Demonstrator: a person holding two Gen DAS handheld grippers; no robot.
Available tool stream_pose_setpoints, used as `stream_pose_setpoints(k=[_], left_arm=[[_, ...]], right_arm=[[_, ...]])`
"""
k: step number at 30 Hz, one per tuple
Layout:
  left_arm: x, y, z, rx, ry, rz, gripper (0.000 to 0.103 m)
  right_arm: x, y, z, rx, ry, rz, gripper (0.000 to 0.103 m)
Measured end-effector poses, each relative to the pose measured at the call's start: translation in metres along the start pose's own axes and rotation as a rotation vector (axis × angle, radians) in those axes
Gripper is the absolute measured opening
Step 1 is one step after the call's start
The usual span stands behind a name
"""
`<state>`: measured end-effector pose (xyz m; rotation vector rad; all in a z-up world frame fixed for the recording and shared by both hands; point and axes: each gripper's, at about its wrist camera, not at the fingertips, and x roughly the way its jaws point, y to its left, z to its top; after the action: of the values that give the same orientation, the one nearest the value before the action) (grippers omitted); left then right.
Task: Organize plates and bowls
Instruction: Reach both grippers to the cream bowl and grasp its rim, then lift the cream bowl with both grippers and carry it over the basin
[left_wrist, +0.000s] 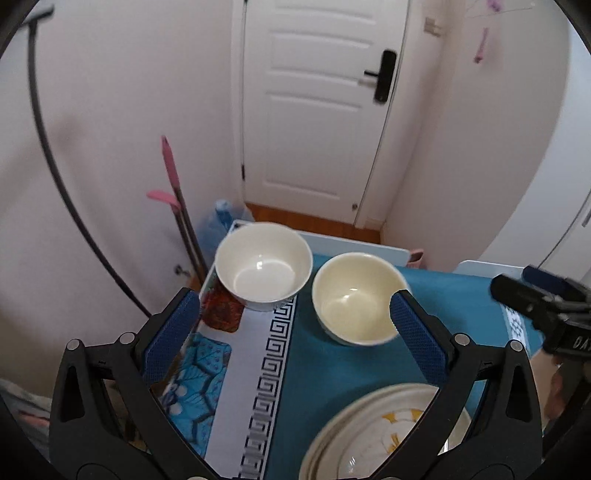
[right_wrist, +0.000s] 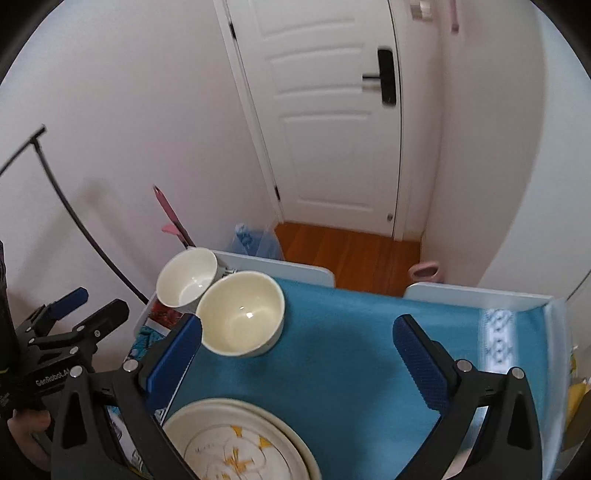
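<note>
Two bowls sit side by side at the far end of a blue tablecloth (right_wrist: 351, 350): a white bowl (left_wrist: 263, 265) at the far left corner, partly over the cloth's patterned border, and a cream bowl (left_wrist: 356, 297) just beside it on the right, their rims close or perhaps touching. Nearer the person lie stacked plates (right_wrist: 236, 443), the top one painted with a yellow flower. The left gripper (left_wrist: 295, 321) hangs above the cloth with its jaws spread wide and nothing between them; both bowls lie ahead of it, the cream bowl's right rim partly behind its right finger pad, the white bowl further on and to the left. The right gripper (right_wrist: 297, 352) is likewise wide open and empty, and the cream bowl sits just inside its left finger, the white bowl beyond that. Being round, the bowls have no long axis, so what matters is the rim: a finger has to drop inside the wall and its partner outside. By my reading the left gripper is nearer and better lined up with the pair, so nesting one bowl in the other looks like the next step. The left view shows the Greek-key border and the gap between the bowls; the right view shows the cloth's bare right half and the table edge (right_wrist: 476, 295), and makes the bowls overlap.
</note>
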<state>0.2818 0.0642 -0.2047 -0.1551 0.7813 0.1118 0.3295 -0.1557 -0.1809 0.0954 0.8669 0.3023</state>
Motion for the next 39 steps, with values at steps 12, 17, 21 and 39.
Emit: stream_pose_setpoints(k=[12,17,21,39], left_arm=[[0.089,0.001,-0.019,-0.041,0.178,-0.065,0.065],[0.093,-0.006,-0.027,-0.046,0.208,-0.090,0.038],[0.098,-0.008,-0.033,-0.042,0.221,-0.088,0.038],[0.113,-0.019,-0.030,-0.039,0.258,-0.095,0.016]], right_arm=[[0.107,0.000,-0.015,0.081,0.201,0.045,0.061],[0.122,-0.001,-0.018,0.095,0.234,0.074,0.050],[0.125,0.003,-0.020,0.080,0.243,0.094,0.050],[0.136,0.006,-0.018,0.059,0.265,0.139,0.020]])
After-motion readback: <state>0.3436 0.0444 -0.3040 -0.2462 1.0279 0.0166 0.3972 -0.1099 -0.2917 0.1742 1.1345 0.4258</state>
